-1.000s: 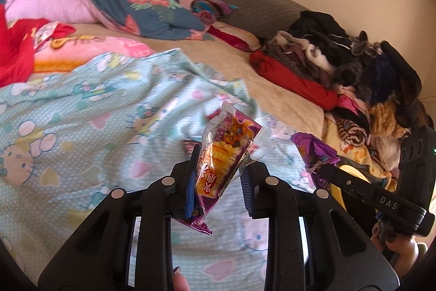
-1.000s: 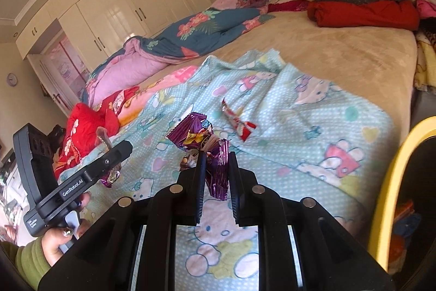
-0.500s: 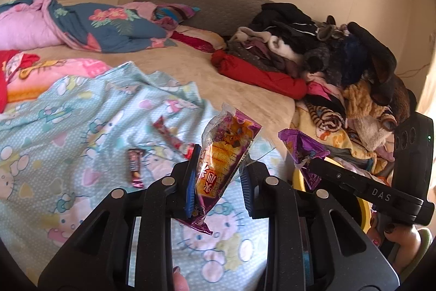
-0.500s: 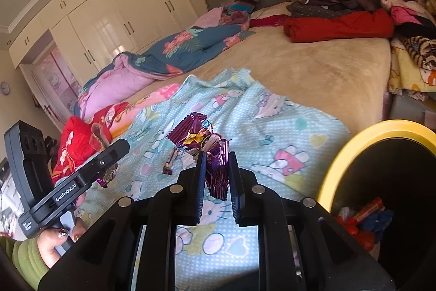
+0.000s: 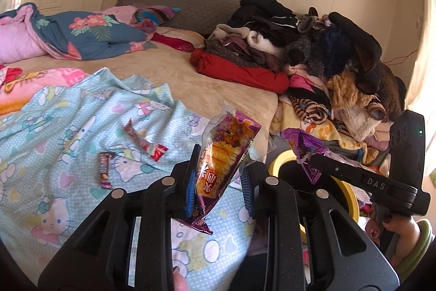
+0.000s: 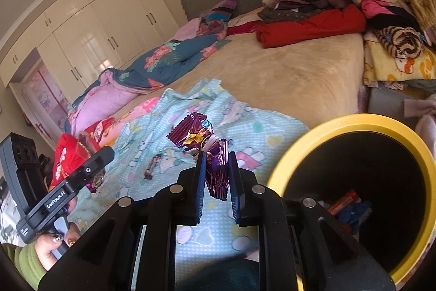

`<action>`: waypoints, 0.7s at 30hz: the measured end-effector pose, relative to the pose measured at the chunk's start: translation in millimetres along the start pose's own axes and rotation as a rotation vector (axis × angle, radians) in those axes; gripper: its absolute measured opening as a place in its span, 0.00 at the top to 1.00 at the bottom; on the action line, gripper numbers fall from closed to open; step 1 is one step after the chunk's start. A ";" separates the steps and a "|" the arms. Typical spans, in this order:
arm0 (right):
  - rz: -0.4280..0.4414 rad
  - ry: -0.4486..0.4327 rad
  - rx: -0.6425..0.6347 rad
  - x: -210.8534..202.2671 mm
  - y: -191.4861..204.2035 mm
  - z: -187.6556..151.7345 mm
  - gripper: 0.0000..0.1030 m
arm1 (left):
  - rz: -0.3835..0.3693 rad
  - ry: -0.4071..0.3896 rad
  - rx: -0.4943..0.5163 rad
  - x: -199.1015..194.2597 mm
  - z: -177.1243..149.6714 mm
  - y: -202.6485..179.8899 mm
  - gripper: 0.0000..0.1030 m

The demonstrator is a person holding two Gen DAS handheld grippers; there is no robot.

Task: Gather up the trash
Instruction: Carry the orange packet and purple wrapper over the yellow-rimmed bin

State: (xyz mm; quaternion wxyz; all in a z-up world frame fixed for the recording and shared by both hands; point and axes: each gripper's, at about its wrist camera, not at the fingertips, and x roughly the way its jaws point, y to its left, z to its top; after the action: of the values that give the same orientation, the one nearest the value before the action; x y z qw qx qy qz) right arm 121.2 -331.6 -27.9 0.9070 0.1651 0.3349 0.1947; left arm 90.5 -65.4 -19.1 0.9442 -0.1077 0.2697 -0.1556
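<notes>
My left gripper (image 5: 219, 182) is shut on a purple and orange snack wrapper (image 5: 223, 154), held above the blue cartoon blanket (image 5: 68, 127). My right gripper (image 6: 216, 179) is shut on a crumpled purple foil wrapper (image 6: 201, 141), just left of the yellow-rimmed black trash bin (image 6: 351, 122). The right gripper and its wrapper (image 5: 305, 152) show at the right in the left wrist view, over the bin rim (image 5: 280, 157). A red wrapper (image 5: 144, 141) and a small dark candy bar wrapper (image 5: 105, 171) lie on the blanket; the dark one also shows in the right wrist view (image 6: 151, 167).
A pile of clothes (image 5: 313, 51) and a red garment (image 5: 239, 70) cover the bed's far right. Folded quilts (image 5: 68, 34) lie at the back left. The bin holds some red and blue trash (image 6: 346, 206). White wardrobes (image 6: 95, 26) line the wall.
Both grippers have swung right with their wrappers held. The bin has come fully into the right wrist view, and the red and dark wrappers on the blanket have come into the left wrist view.
</notes>
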 end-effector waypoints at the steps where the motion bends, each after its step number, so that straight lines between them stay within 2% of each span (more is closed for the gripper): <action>1: -0.007 -0.001 0.003 -2.7 -3.5 -0.5 0.85 | -0.008 0.004 0.003 1.5 -0.7 -3.8 0.80; 14: -0.110 -0.046 0.031 -38.3 -39.1 -0.3 0.85 | -0.089 0.032 0.055 20.6 -5.7 -52.6 0.80; 21: -0.168 -0.069 0.086 -51.8 -67.5 2.6 0.85 | -0.119 0.057 0.098 30.5 -11.3 -74.3 0.80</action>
State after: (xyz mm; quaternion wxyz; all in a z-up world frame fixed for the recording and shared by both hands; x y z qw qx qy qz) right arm 103.0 -414.8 -26.9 0.9232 0.1818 0.3242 0.0976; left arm 91.4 -146.5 -21.7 0.9294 -0.0725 0.2815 -0.2274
